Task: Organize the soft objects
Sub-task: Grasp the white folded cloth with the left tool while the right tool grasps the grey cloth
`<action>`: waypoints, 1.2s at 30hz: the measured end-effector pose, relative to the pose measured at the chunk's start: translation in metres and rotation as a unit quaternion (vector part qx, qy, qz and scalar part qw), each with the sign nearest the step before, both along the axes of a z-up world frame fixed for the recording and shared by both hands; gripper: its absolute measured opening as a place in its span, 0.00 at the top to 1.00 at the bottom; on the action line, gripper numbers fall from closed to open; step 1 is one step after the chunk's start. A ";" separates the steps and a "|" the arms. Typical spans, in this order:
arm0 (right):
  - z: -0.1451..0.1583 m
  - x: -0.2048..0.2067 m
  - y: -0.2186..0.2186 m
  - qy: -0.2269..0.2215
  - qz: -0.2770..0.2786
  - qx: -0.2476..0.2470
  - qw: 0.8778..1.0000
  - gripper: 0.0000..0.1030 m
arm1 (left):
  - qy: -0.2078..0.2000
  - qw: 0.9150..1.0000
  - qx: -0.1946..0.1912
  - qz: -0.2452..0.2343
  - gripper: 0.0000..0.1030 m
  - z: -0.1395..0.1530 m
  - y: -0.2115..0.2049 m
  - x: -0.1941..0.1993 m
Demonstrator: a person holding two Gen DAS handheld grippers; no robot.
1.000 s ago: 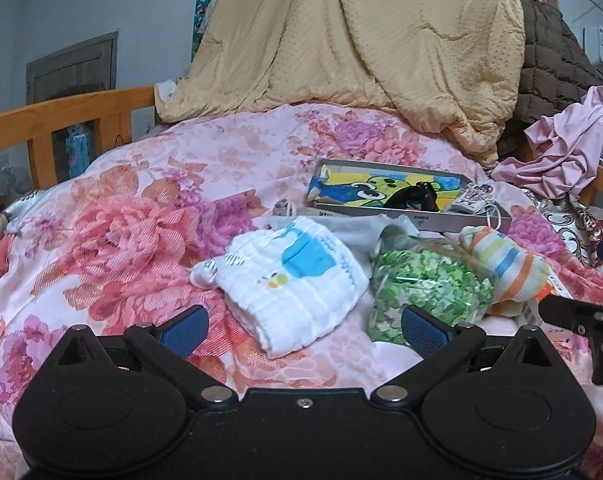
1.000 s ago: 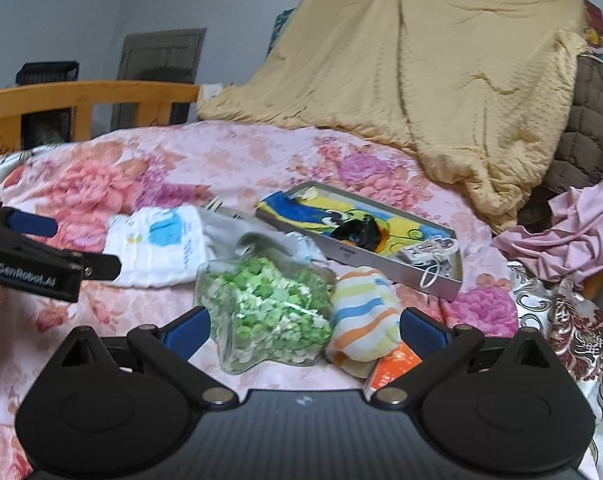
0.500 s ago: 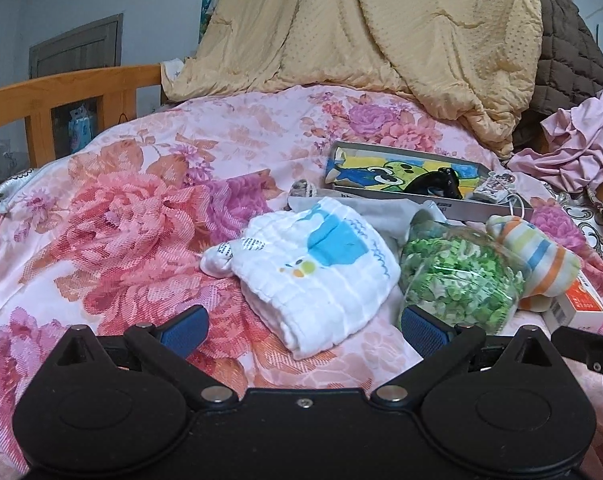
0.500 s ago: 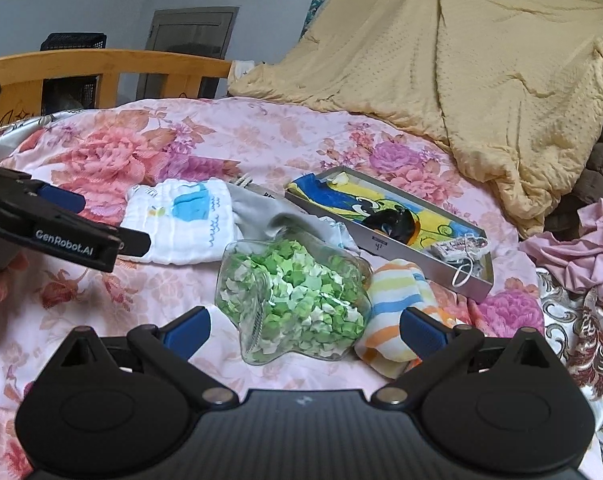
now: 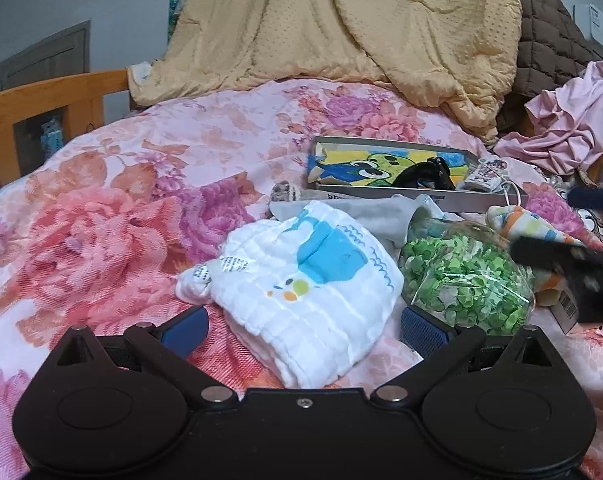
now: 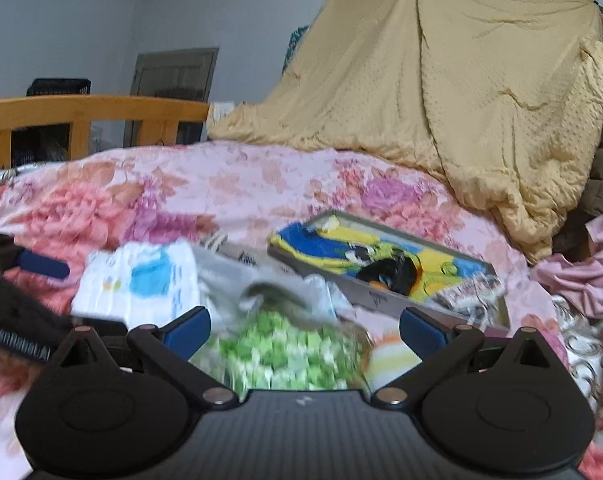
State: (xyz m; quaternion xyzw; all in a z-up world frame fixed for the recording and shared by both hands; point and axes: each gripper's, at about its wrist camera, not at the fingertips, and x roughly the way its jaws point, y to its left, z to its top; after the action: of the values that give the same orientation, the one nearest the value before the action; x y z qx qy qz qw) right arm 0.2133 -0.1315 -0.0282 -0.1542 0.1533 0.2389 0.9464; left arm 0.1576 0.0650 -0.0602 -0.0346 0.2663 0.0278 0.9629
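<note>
Both claws gape wide, empty: the left claw (image 5: pixel 303 326) frames the folded white cloth (image 5: pixel 301 284); the right claw (image 6: pixel 303 330) frames the green-filled jar (image 6: pixel 289 350) beside that cloth.

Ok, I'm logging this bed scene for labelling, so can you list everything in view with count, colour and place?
floral quilt: one, pink, covers the bed
white cloth: one, white with blue print, folded, centre front
grey cloth: one, grey, behind the white cloth
clear jar: one, filled with green pieces, right of the white cloth
striped cloth: one, orange, blue and white, behind the jar
tray: one, grey rim, cartoon towel and a black item inside
yellow blanket: one, draped at the back
pink garment: one, far right
bed rail: one, wooden, left
left gripper: open, around the white cloth's near end
right gripper: open, over the jar
</note>
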 end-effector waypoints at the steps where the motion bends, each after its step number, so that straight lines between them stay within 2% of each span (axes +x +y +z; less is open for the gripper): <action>1: 0.000 0.004 0.003 0.001 0.003 0.002 1.000 0.01 | 0.001 1.000 0.001 -0.002 0.01 -0.001 0.000 0.001; 5: -0.003 0.022 0.016 0.016 0.019 0.015 1.000 0.05 | -0.003 1.000 -0.009 -0.025 0.01 -0.005 0.002 0.004; 10: -0.007 0.043 0.036 0.029 0.034 0.014 0.999 0.06 | 0.011 0.998 -0.018 -0.055 0.01 -0.013 0.004 0.011; 16: -0.008 0.067 0.059 0.045 0.036 0.002 0.998 0.10 | 0.012 0.997 -0.053 -0.051 0.01 -0.023 0.017 0.015; 20: -0.011 0.077 0.069 0.061 0.037 -0.011 0.997 0.16 | 0.008 0.996 -0.074 -0.049 0.01 -0.027 0.024 0.019; 26: -0.017 0.086 0.072 0.089 0.035 -0.006 0.995 0.28 | 0.004 0.996 -0.070 -0.048 0.01 -0.026 0.024 0.020; 30: -0.021 0.086 0.072 0.097 0.036 -0.010 0.995 0.32 | -0.003 0.998 -0.063 -0.030 0.01 -0.024 0.023 0.017; 32: -0.022 0.085 0.073 0.098 0.038 -0.012 0.994 0.41 | -0.007 0.998 -0.057 -0.020 0.01 -0.024 0.021 0.014; 36: -0.023 0.082 0.075 0.093 0.041 -0.018 0.995 0.49 | -0.009 0.999 -0.044 -0.017 0.01 -0.023 0.019 0.014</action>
State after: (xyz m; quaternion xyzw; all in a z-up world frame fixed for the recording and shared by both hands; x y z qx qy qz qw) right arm 0.2949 -0.0567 -0.0512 -0.1549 0.2381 0.2876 0.9146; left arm 0.1715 0.0837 -0.0832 -0.0731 0.2596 -0.0006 0.9629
